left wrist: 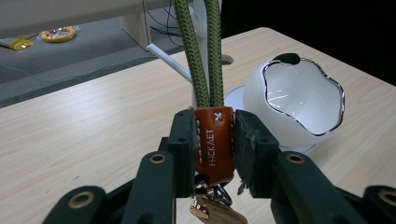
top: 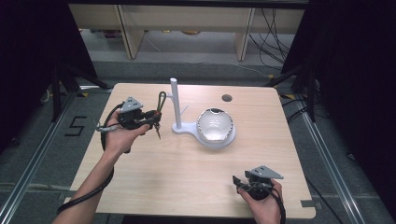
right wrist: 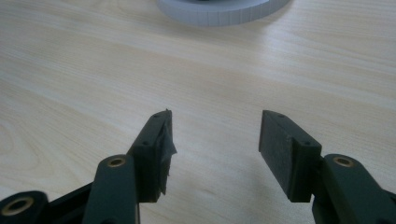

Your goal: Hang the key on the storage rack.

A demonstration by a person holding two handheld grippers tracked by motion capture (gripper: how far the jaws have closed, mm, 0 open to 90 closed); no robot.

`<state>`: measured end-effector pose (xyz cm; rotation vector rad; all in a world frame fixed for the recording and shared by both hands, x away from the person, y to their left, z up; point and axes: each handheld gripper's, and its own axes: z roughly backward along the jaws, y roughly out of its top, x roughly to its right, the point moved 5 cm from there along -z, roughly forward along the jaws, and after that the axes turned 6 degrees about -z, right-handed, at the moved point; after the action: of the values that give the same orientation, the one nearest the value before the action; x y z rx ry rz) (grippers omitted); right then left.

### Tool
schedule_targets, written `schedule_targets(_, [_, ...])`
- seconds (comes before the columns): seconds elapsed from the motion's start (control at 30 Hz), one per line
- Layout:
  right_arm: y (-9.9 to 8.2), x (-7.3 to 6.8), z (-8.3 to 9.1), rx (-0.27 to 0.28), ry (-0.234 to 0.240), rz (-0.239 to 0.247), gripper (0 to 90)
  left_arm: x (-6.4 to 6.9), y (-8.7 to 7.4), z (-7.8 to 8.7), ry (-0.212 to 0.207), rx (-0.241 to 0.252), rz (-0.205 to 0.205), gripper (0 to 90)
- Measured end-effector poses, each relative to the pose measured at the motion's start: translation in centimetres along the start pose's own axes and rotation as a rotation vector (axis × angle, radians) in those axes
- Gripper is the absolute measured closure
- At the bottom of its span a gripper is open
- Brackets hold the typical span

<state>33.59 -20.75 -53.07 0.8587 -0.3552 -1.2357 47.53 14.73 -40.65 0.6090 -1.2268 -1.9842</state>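
The left hand-held gripper (top: 153, 117) clenched a keychain (left wrist: 214, 140) by its leather tab, the green loop rising upright, just left of the white stand (top: 176, 105). Far right and nearer, the right hand-held gripper (top: 237, 182) rested released on the counter (top: 187, 182).

Wooden table (top: 154, 172), white stand (top: 212, 135)

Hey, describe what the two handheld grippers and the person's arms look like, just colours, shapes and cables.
Both grippers are black. The left gripper and right gripper each carry a grey three-cornered plate on top. Their fingers are flat, blocky black pads on linked arms with brass-coloured rivets. A black cable trails from each, the left one running along the forearm. The person's forearms are bare, no sleeves in view.
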Motion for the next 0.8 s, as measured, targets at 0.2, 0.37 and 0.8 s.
schedule_targets(0.2, [0.0, 0.0, -0.1, 0.002, 0.008, -0.002, 45.5, -0.2, -0.1, -0.3, 0.001, -0.013, 0.012, 68.8])
schedule_targets(0.37, [0.0, 0.0, 0.0, 0.005, 0.004, 0.002, 45.5, -0.4, -0.2, -0.6, -0.001, -0.015, 0.024, 68.8])
schedule_targets(0.8, [0.1, 0.1, 0.1, 0.005, -0.005, -0.001, 45.5, -0.5, -0.4, -1.8, -0.008, -0.034, 0.052, 68.6])
